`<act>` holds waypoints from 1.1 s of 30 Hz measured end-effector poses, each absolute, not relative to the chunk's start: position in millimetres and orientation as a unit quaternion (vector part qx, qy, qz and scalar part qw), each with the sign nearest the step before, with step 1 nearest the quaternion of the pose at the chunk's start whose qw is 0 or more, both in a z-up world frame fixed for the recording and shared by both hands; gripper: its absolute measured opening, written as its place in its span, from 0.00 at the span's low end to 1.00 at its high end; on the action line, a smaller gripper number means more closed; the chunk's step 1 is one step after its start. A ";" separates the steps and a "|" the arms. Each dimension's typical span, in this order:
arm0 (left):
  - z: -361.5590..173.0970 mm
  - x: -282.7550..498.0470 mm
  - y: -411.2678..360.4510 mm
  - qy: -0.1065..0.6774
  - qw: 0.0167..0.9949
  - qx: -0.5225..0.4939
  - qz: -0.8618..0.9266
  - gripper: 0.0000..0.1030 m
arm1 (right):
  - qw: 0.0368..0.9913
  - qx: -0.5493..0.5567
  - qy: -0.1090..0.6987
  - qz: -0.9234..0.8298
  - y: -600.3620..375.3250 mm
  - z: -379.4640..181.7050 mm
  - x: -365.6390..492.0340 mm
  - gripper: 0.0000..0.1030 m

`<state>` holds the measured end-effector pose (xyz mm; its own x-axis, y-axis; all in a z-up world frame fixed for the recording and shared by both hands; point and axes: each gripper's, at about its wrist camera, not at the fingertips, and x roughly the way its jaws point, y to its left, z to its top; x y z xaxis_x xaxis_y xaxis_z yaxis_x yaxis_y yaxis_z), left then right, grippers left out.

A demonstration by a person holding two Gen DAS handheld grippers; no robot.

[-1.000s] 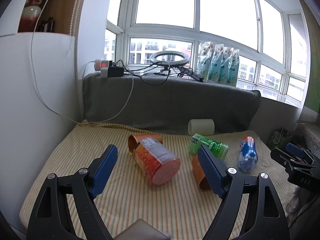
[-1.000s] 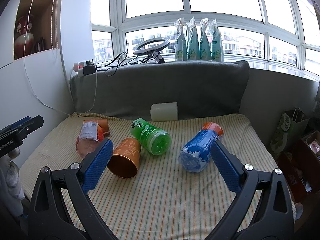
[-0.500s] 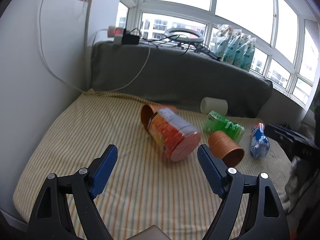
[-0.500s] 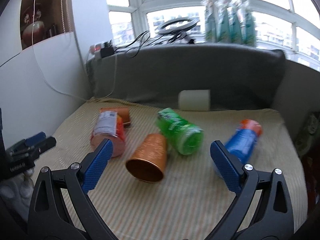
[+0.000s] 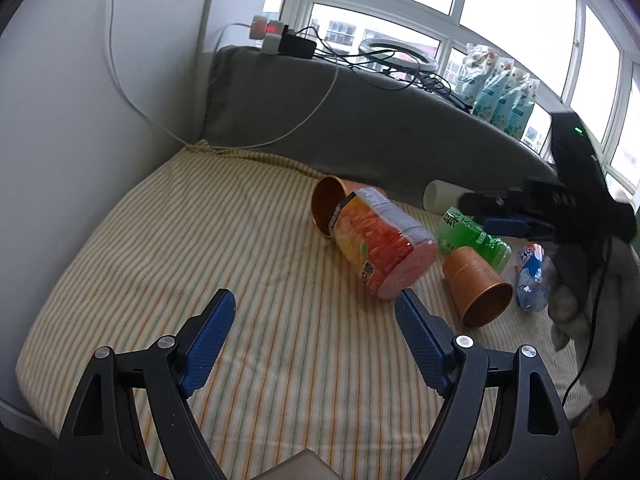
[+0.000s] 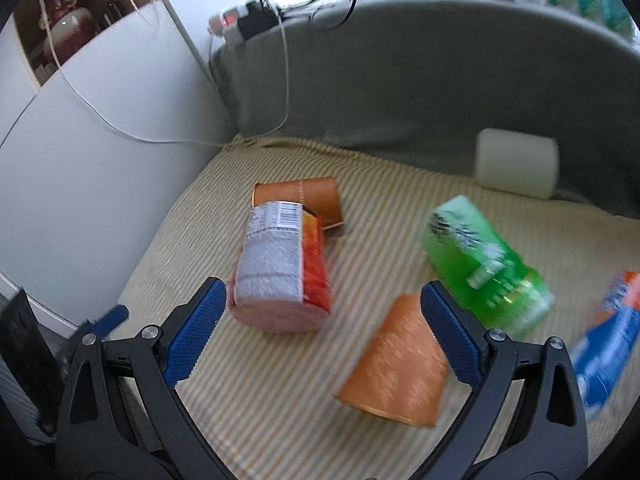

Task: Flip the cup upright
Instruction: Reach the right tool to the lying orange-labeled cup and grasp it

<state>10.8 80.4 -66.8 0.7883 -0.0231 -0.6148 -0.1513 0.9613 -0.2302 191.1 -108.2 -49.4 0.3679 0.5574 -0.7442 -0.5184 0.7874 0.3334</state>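
Two copper-orange cups lie on their sides on the striped cushion. The near cup lies with its mouth toward the front edge, just below my right gripper, which is open and empty above it. The far cup lies behind the orange-labelled bottle. My left gripper is open and empty over bare cushion at the front left. The right gripper also shows in the left wrist view.
A green bottle and a blue bottle lie on their sides to the right. A white roll rests against the grey backrest. A white wall bounds the left side. Cables and a power strip sit on the backrest top.
Both grippers have moved left and tilted down toward the cushion. The right gripper has come closer over the near cup and the orange-labelled bottle. The objects have not moved.
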 end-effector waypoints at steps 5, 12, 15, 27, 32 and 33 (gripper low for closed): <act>-70.1 9.5 86.6 0.327 0.933 -0.145 0.035 0.80 | 0.781 0.034 0.517 0.350 -79.9 -65.3 219.0 0.97; -70.9 4.1 99.2 0.322 0.933 -0.154 0.048 0.80 | 0.730 0.044 0.575 0.367 -54.3 -87.5 239.7 0.97; -71.4 3.2 103.0 0.323 0.932 -0.158 0.051 0.80 | 0.714 0.037 0.594 0.368 -44.9 -96.9 246.9 0.97; -72.5 3.3 108.2 0.326 0.930 -0.162 0.056 0.80 | 0.693 0.012 0.619 0.369 -15.8 -118.7 255.8 0.84; -73.0 4.1 109.3 0.330 0.927 -0.167 0.056 0.80 | 0.686 0.026 0.626 0.369 -14.5 -120.9 252.9 0.84; -73.0 4.7 110.0 0.331 0.927 -0.169 0.055 0.80 | 0.686 0.031 0.627 0.368 -14.6 -120.4 251.1 0.84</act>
